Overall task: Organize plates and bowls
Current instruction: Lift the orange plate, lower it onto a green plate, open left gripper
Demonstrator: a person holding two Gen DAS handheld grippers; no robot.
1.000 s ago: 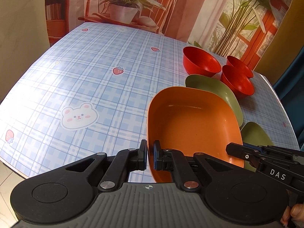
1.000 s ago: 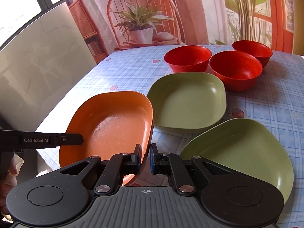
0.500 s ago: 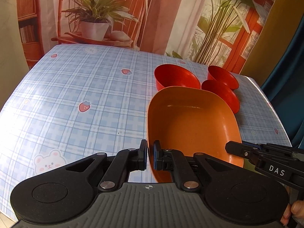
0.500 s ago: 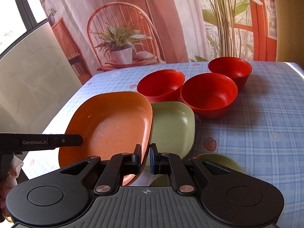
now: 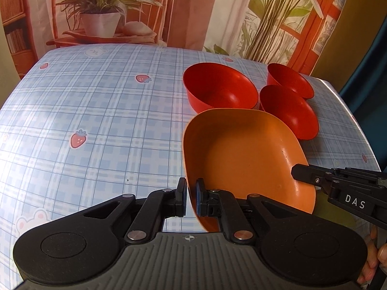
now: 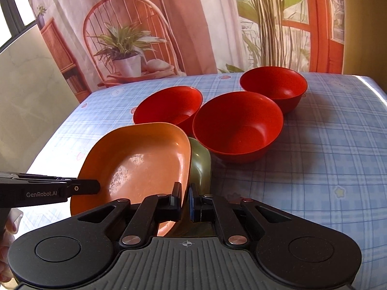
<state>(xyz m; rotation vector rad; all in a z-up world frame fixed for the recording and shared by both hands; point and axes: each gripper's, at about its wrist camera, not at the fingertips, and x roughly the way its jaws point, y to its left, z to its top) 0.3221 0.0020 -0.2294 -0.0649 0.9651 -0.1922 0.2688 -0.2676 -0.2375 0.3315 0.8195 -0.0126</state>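
Note:
Both grippers are shut on one orange plate (image 5: 244, 154), held above the table. My left gripper (image 5: 191, 198) pinches its left rim; my right gripper (image 6: 185, 201) pinches its right rim (image 6: 186, 166). Each gripper shows in the other's view: the right one (image 5: 338, 188) and the left one (image 6: 48, 189). A green plate (image 6: 200, 164) lies under the orange plate, mostly hidden by it. Three red bowls stand beyond: one at the left (image 6: 169, 105), one in the middle (image 6: 238, 125), one at the far right (image 6: 273, 85).
The table has a blue checked cloth (image 5: 96, 125) with strawberry and bear prints. A potted plant (image 5: 101, 21) on a wicker chair stands behind the far edge. The table's right edge (image 5: 348, 116) runs close to the bowls.
Both grippers have carried the orange plate forward, toward the red bowls and over the far green plate. The near green plate has dropped out of view.

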